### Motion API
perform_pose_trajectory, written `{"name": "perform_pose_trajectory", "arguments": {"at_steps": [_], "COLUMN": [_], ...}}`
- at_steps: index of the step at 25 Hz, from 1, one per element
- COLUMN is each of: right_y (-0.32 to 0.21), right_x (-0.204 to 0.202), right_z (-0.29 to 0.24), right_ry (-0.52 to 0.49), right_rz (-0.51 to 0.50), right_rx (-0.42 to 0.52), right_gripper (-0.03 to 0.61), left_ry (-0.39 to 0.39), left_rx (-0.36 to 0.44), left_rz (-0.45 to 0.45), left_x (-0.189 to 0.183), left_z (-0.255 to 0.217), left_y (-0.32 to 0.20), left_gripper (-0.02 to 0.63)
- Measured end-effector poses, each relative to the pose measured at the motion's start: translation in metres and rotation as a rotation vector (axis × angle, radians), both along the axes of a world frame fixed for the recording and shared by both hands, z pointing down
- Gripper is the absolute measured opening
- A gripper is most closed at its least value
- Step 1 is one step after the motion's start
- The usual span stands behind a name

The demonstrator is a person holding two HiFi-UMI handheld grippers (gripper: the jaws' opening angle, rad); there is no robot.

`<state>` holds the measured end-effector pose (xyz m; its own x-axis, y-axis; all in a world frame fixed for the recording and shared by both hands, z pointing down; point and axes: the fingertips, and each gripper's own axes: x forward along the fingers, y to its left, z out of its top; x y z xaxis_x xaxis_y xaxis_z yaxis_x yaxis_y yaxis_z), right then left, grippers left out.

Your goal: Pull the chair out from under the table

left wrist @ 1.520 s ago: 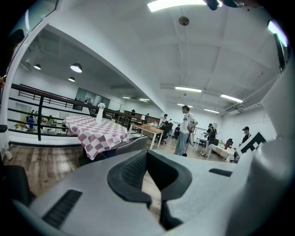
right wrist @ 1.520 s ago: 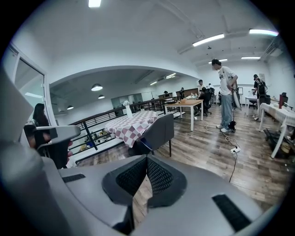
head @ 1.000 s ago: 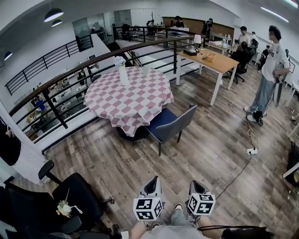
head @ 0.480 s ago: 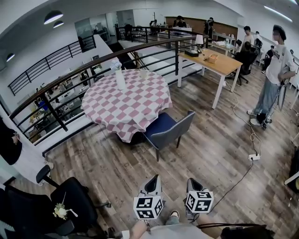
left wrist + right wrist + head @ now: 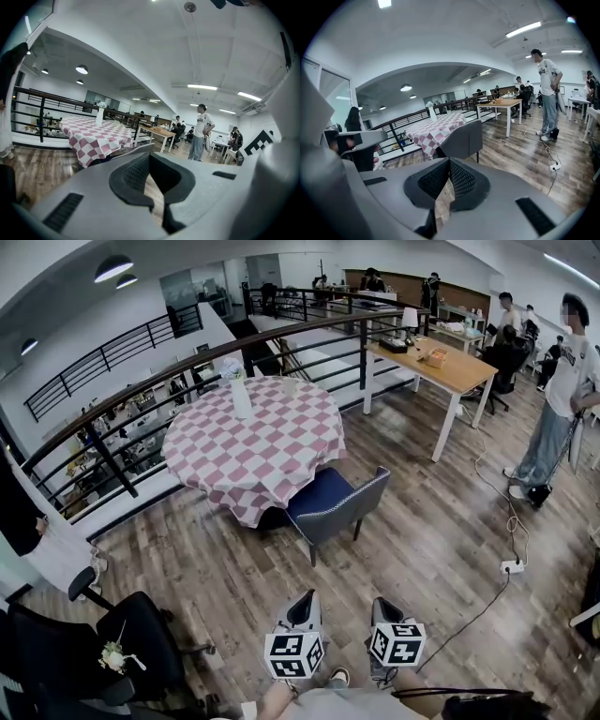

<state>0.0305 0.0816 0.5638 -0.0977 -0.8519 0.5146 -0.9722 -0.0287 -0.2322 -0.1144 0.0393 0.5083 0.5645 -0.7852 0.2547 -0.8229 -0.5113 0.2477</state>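
Observation:
A dark blue chair (image 5: 333, 502) stands with its seat partly under the round table (image 5: 253, 442), which wears a pink-and-white checked cloth and carries a white vase (image 5: 241, 395). The chair's back faces me. My left gripper (image 5: 302, 603) and right gripper (image 5: 384, 606) hang side by side low in the head view, well short of the chair, both shut and holding nothing. The left gripper view shows the left gripper's (image 5: 149, 155) shut jaws with the table (image 5: 93, 136) beyond. In the right gripper view the right gripper (image 5: 449, 161) points at the chair (image 5: 461, 139).
A black office chair (image 5: 141, 643) stands at the lower left. A curved railing (image 5: 187, 362) runs behind the round table. A wooden desk (image 5: 441, 367) and a standing person (image 5: 562, 381) are at the right. A cable and power strip (image 5: 511, 566) lie on the wooden floor.
The whole view has advanced toward the table, so the chair and table sit a little nearer. Both grippers travelled forward together and stayed shut.

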Motion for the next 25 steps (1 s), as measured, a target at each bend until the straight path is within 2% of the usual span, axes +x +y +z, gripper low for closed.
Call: {"name": "perform_pose_trajectory", "arguments": {"at_steps": [13, 25], "right_y": [-0.019, -0.034], "right_x": [0.038, 0.053], "right_z": [0.015, 0.031], "right_ry": [-0.032, -0.046], "right_rz": [-0.027, -0.015], "right_rx": [-0.030, -0.081], "right_gripper": [0.017, 0.017], "left_ry": [-0.042, -0.058], "left_rx": [-0.017, -0.024], "left_rz": [-0.009, -0.021], "left_x": [0.041, 0.044], "left_z": [0.007, 0.016], "left_y": [-0.015, -0.051], "left_gripper": [0.003, 0.003]}}
